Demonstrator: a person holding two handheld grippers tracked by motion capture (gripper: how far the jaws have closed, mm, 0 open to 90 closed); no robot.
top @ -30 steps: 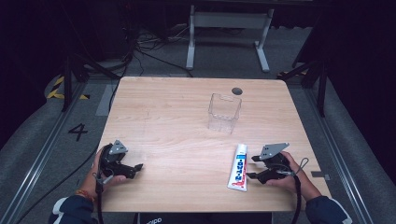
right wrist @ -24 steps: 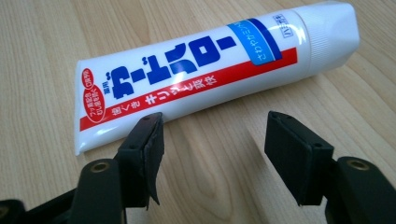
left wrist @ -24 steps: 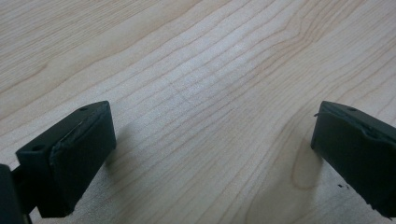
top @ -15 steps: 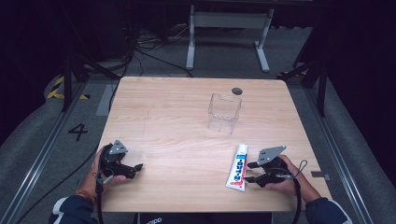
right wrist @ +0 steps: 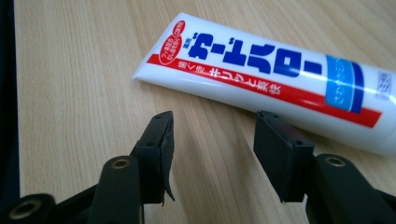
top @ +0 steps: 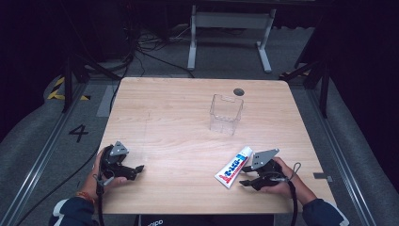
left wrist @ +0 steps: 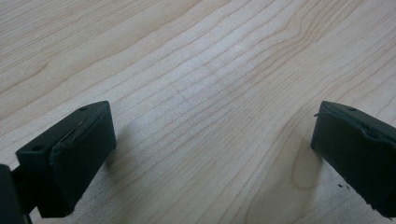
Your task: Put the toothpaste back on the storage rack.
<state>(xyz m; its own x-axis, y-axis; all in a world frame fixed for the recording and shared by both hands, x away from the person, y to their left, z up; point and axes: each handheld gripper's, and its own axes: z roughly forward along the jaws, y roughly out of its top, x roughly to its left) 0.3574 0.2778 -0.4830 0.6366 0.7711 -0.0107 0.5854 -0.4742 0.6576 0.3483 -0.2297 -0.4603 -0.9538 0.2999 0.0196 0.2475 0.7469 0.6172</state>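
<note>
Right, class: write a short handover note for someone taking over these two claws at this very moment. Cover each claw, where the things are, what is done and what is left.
Left claw: open, holding nothing, resting low on the light wooden table at its near left.
Right claw: open, jaws pointing at the white toothpaste tube with red and blue print, just short of it, not touching.
The tube lies flat near the table's right front. The clear plastic box stands upright and apart, farther back, with nothing visible inside.
Done: nothing grasped yet.
Left: probably close the right claw on the tube and lift it; the box looks a likely destination.
</note>
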